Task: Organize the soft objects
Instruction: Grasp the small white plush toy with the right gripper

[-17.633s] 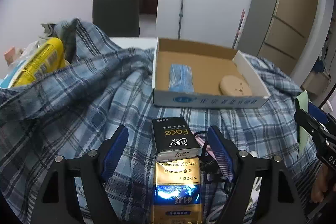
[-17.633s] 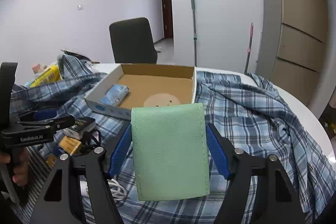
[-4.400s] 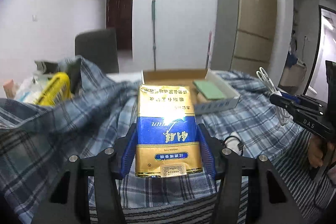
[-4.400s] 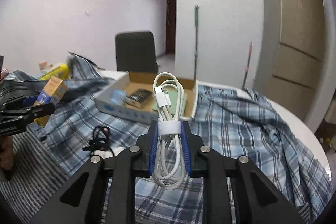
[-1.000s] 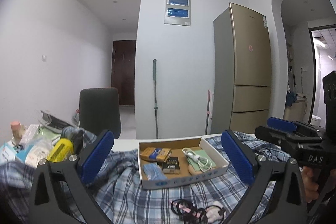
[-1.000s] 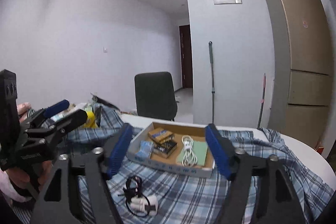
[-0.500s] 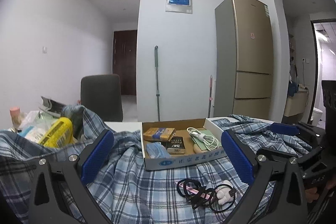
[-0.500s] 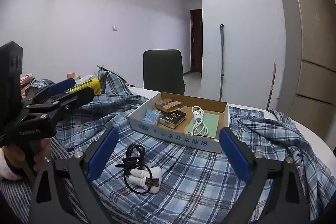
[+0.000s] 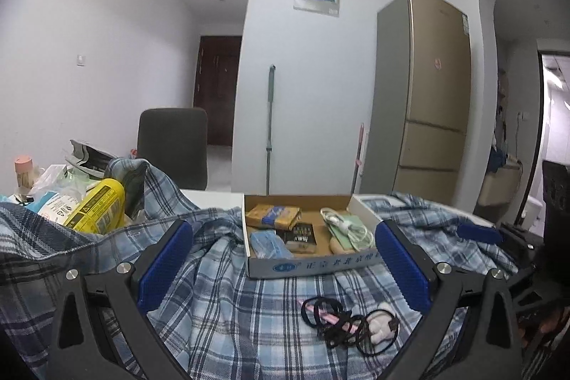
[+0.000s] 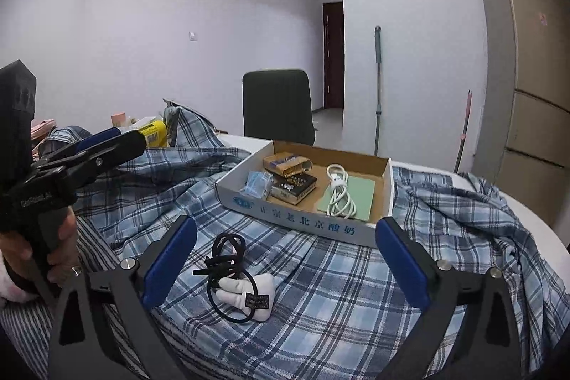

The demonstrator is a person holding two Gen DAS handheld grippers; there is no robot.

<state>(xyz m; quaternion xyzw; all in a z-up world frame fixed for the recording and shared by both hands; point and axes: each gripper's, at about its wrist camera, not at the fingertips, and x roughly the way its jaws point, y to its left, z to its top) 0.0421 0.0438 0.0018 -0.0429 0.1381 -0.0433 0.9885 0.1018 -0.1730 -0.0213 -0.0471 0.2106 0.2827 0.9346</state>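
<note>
Cardboard box (image 10: 306, 223) w/ five items

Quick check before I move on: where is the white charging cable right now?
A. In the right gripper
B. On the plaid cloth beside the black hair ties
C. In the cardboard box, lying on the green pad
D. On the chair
C. The white charging cable lies coiled on the green pad inside the cardboard box; both grippers are open and empty.
</note>
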